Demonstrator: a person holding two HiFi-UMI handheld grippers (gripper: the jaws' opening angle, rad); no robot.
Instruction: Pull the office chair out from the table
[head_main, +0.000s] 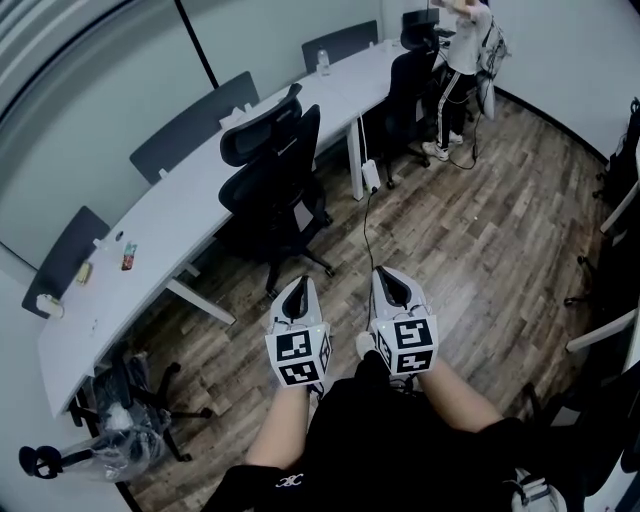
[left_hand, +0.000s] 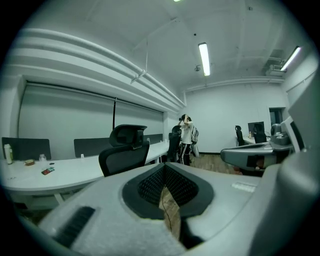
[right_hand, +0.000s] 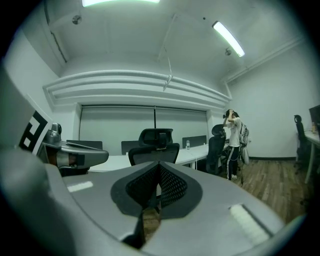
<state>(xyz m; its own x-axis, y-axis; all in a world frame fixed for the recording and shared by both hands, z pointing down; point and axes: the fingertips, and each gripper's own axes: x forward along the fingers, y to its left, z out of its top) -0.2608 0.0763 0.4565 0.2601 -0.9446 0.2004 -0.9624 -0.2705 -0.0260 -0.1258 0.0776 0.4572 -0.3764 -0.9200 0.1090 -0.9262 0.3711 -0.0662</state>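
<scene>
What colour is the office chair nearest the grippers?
Black, both mesh back and headrest: office chair, clearest in the head view.

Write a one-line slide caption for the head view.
Left claw and right claw, both shut and empty, point toward the black office chair standing at the long white table.

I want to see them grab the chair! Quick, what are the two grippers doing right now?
Left gripper: shut, holding nothing.
Right gripper: shut, holding nothing.
</scene>
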